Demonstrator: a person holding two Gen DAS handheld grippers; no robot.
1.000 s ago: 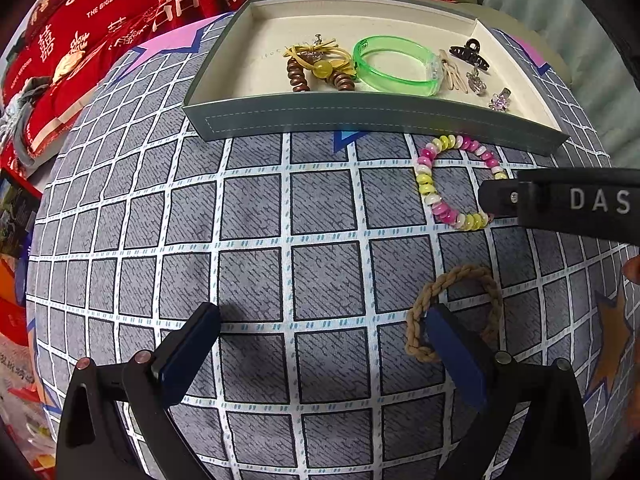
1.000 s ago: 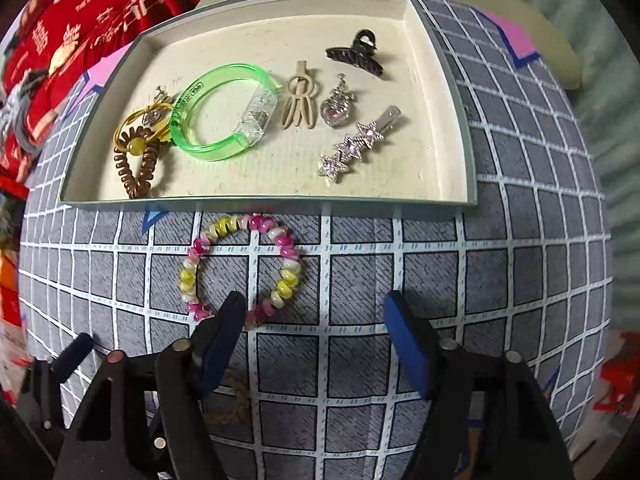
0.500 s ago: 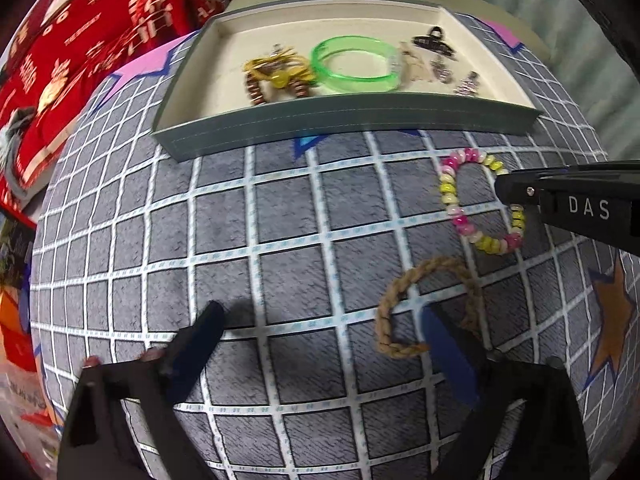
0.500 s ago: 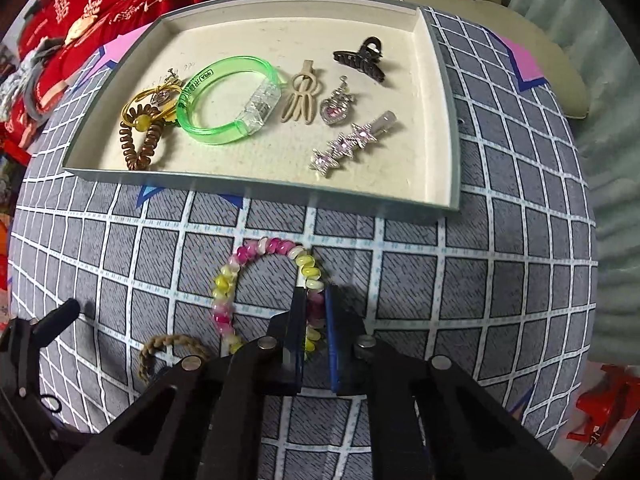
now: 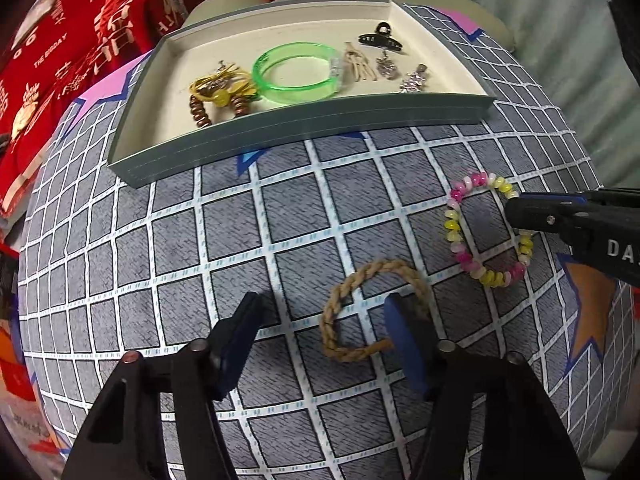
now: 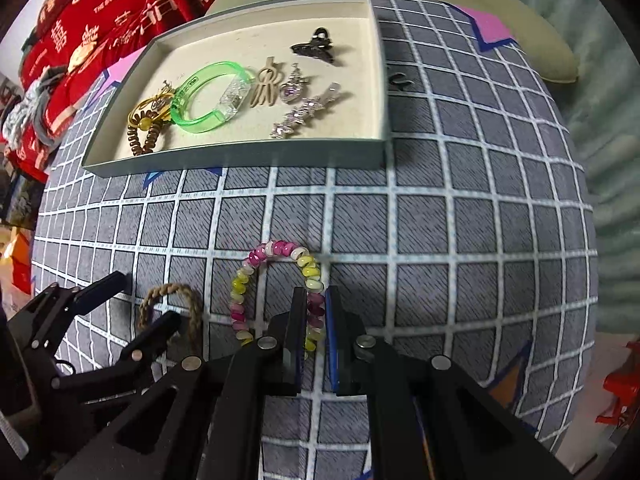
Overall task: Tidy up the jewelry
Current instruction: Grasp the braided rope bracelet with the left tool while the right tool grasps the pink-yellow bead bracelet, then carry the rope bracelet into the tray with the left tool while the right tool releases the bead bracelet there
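Right tongs [image 6: 316, 300] now clenched on beaded bracelet [image 6: 276, 280], left tongs [image 5: 320, 328] still spread, astride braided ring [image 5: 368, 312].

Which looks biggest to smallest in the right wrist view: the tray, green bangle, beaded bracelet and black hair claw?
1. Tray, by far.
2. Beaded bracelet and green bangle: look alike, and the bracelet lies nearer the camera, so I won't rank them.
3. Black hair claw, clearly smallest.

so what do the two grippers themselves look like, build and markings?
Both match: matte black angular frames with triangular cutouts and round silver pivot bolts. Each finger carries a flat dark-blue pad. The left gripper shows this in its own view. The right gripper, seen side-on from the left wrist camera, bears white letters "DA", cut off at the frame edge. No cables or sleeves visible.
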